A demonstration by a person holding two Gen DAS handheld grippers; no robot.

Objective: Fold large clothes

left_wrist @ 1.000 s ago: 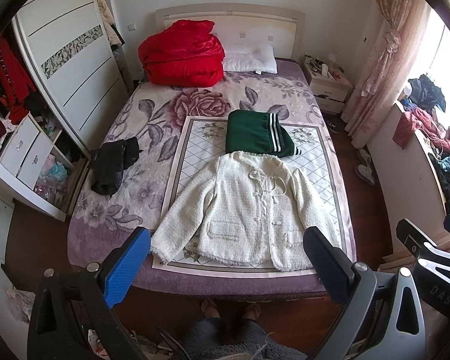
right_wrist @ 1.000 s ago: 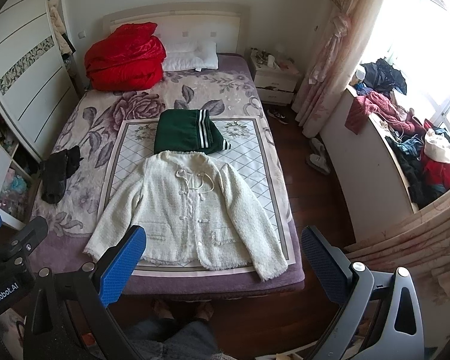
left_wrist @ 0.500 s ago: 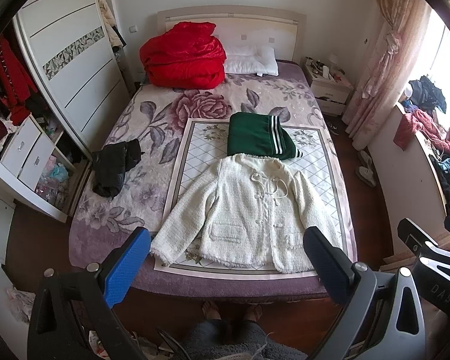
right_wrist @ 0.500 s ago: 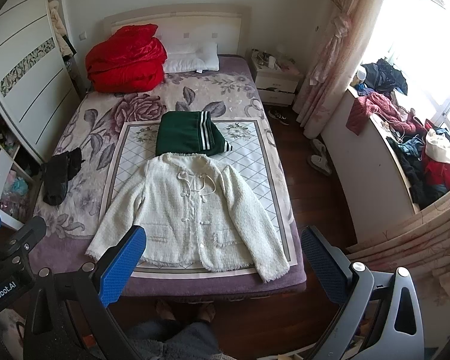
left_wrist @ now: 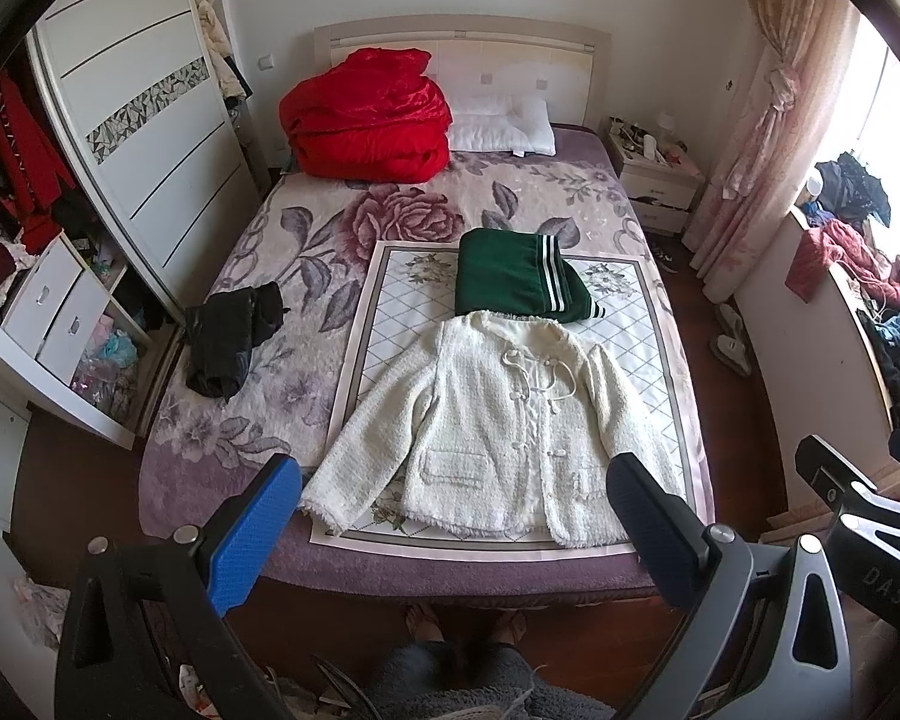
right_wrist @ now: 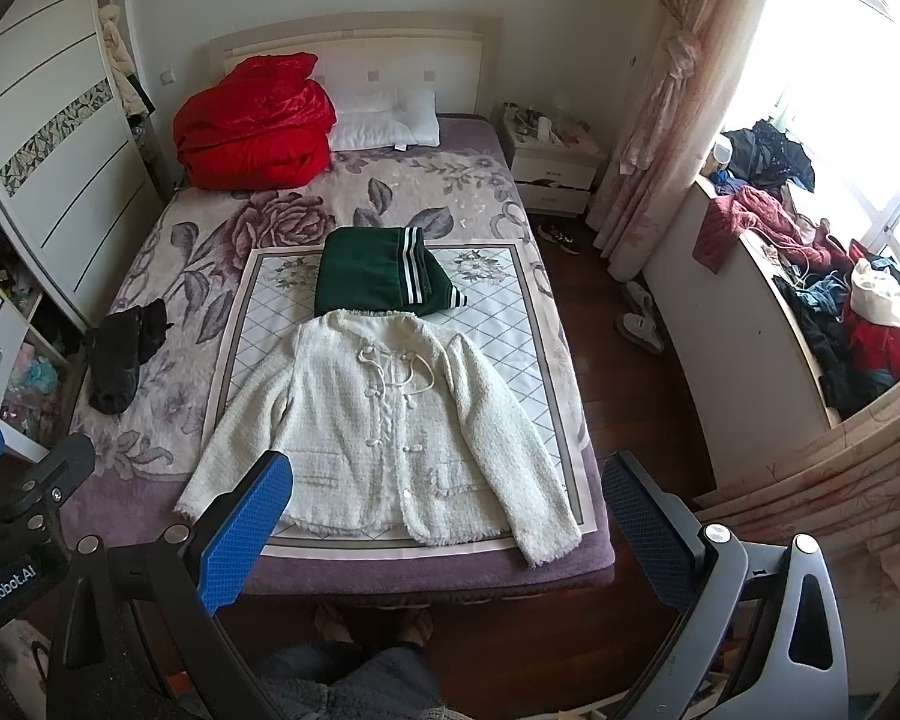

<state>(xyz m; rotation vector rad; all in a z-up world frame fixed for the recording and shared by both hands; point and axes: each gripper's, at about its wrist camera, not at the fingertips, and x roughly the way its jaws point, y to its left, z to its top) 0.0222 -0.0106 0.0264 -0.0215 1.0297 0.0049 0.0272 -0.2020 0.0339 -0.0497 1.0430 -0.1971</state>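
A cream tweed jacket (left_wrist: 510, 426) lies flat, front up, sleeves spread, on a patterned mat (left_wrist: 384, 324) at the foot of the bed; it also shows in the right wrist view (right_wrist: 384, 426). A folded green garment with white stripes (left_wrist: 516, 276) lies just beyond its collar, also seen in the right wrist view (right_wrist: 378, 276). My left gripper (left_wrist: 456, 534) is open and empty, held above the bed's foot edge. My right gripper (right_wrist: 444, 528) is open and empty, to the right of the left one.
A crumpled black garment (left_wrist: 228, 342) lies on the bed's left side. A red quilt (left_wrist: 366, 120) and white pillow (left_wrist: 498, 126) sit at the headboard. A wardrobe (left_wrist: 138, 138) stands left, a nightstand (right_wrist: 552, 168) and clothes-piled sill (right_wrist: 822, 300) right. The person's feet (left_wrist: 462, 630) stand at the bed's foot.
Both views have shifted slightly, as if the grippers drew back or tilted a little. The jacket and other clothes have not moved. Both grippers stay open.
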